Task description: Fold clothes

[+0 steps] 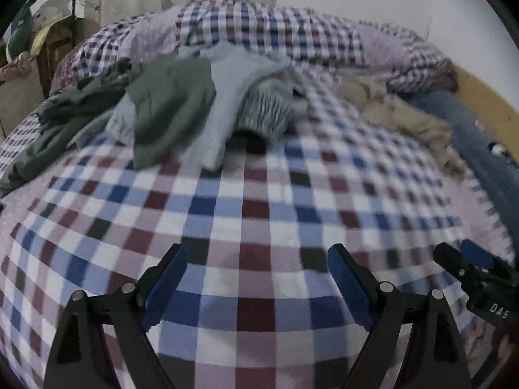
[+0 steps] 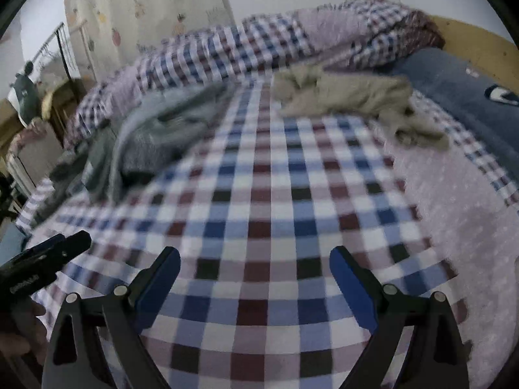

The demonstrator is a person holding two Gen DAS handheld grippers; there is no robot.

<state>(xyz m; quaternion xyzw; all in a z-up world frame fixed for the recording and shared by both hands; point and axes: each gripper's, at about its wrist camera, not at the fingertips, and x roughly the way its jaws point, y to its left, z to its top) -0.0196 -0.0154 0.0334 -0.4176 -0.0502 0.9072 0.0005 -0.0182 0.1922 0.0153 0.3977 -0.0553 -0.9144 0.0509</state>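
Note:
A loose pile of clothes lies at the far left of the checked bedspread (image 1: pixel 253 214): a dark grey garment (image 1: pixel 168 107), a pale blue one (image 1: pixel 227 97) and a striped one (image 1: pixel 266 113). The same pile (image 2: pixel 152 133) shows in the right wrist view. A crumpled beige garment (image 1: pixel 399 110) (image 2: pixel 350 97) lies apart at the far right. My left gripper (image 1: pixel 258 259) hovers open over bare bedspread, well short of the pile. My right gripper (image 2: pixel 254 259) is open too, with nothing between its fingers. Each gripper shows at the edge of the other's view, the right gripper (image 1: pixel 473 269) and the left gripper (image 2: pixel 48 256).
A rolled checked quilt (image 1: pixel 275 29) runs along the far side of the bed. A blue pillow (image 2: pixel 454 90) and a yellow headboard (image 2: pixel 476 42) sit at the far right. A curtain (image 2: pixel 136 9), clothes rack and furniture stand beyond the bed's left side.

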